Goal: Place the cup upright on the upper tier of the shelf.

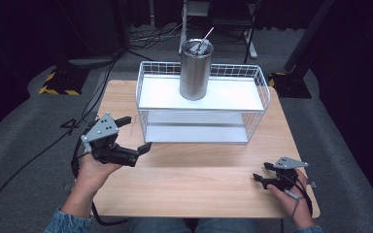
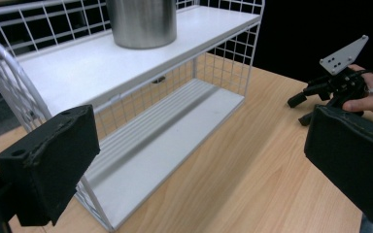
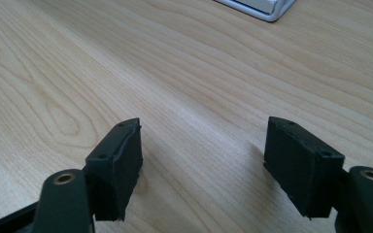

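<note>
Two tools gape empty; tumbler (image 2: 142,22) top cut off.

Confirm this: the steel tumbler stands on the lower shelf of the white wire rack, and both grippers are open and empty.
Not quite. The steel tumbler stands on the upper shelf of the white wire rack, as the high view shows; the lower shelf is bare. The rest holds: the left gripper and right gripper are open and empty.

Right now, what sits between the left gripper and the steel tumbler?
In the high view, the left gripper is separated from the steel tumbler by the wire rack and its end wall; otherwise just bare wooden table.
</note>
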Demonstrator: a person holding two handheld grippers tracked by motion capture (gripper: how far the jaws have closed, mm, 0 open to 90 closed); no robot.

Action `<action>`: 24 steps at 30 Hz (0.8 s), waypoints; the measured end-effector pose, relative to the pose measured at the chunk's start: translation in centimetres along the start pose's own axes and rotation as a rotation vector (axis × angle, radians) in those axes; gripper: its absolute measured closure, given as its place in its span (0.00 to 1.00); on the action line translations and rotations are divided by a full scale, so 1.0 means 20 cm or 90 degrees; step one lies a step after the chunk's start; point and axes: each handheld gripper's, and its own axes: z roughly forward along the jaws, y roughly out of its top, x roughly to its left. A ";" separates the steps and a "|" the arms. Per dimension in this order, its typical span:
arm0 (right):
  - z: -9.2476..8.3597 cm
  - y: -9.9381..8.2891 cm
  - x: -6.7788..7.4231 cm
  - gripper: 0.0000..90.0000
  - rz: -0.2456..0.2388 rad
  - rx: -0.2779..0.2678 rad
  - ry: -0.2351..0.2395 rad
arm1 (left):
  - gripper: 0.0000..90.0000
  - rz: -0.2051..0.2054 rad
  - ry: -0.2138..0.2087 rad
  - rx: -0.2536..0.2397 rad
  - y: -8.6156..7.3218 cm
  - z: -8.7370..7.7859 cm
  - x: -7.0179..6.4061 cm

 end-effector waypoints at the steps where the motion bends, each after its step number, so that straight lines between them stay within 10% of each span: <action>1: 0.00 0.00 0.00 0.34 0.001 0.000 0.000 | 0.00 -0.002 -0.001 0.002 -0.02 0.00 0.00; 13: 0.00 0.00 0.00 0.34 0.000 0.000 0.000 | 0.00 0.004 0.014 0.052 -0.26 0.03 -0.03; 24: 0.00 0.00 0.00 0.34 0.000 0.000 0.000 | 0.01 -0.066 0.008 0.065 -0.51 0.07 -0.04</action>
